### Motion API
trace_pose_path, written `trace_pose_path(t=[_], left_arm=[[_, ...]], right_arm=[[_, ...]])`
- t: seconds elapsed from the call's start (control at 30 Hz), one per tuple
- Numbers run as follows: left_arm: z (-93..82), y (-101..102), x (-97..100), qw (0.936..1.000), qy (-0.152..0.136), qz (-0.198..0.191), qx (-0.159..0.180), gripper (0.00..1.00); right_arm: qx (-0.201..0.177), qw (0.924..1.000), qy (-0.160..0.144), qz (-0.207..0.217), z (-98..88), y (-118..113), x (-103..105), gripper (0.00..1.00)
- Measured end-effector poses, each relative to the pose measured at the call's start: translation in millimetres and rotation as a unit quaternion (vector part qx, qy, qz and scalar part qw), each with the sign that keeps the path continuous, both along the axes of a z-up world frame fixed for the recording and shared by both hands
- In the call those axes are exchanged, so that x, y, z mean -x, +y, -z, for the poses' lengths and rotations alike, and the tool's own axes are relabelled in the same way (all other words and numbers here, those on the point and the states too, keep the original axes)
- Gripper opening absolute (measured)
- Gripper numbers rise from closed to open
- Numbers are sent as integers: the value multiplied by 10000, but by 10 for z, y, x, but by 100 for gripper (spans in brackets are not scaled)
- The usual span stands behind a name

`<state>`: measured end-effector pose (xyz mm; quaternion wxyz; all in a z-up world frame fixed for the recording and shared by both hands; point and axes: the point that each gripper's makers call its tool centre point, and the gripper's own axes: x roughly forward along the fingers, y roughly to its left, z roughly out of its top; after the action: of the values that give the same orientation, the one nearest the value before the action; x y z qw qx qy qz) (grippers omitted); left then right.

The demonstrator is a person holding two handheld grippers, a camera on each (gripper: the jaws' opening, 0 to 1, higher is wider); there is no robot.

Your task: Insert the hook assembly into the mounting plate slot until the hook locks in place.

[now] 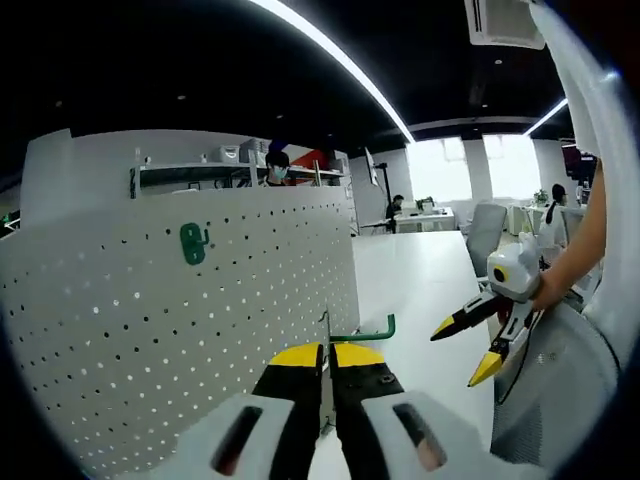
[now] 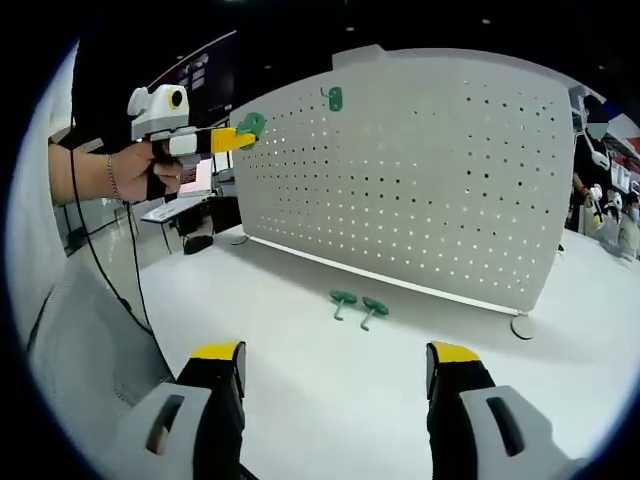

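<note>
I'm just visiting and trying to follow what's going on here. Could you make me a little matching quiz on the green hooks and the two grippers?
1. left gripper
2. right gripper
3. hook on the pegboard
4. two loose hooks

a. lying on the white table
b. jaws wide open
c. shut on a green hook
d. hung near the board's top

Pairs: 1-c, 2-b, 3-d, 4-a

Green hooks [image 2: 357,306], white dotted pegboard [image 2: 430,170], yellow-tipped black tool [image 1: 327,372].
</note>
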<state>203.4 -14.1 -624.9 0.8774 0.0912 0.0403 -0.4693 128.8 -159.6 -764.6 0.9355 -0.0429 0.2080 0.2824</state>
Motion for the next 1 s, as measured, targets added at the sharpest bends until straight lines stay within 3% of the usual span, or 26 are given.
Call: trace_pose_path(t=[0.27,0.47,0.63,1.0], left_arm=[[6,21,3,10000,26,-73,39,2],[46,18,18,9999,61,-86,36,2],[55,23,30,9999,70,-108,43,2],[2,48,26,9997,95,-160,164,2]], right_arm=[[9,9999,-102,-45,-55,20,-2,71],[-360,9956,-852,-153,-417,92,-34,69],[-819,9863,-1384,-358,-758,237,2,69],[-1197,9784,-1621,-471,-1015,441,-5,67]])
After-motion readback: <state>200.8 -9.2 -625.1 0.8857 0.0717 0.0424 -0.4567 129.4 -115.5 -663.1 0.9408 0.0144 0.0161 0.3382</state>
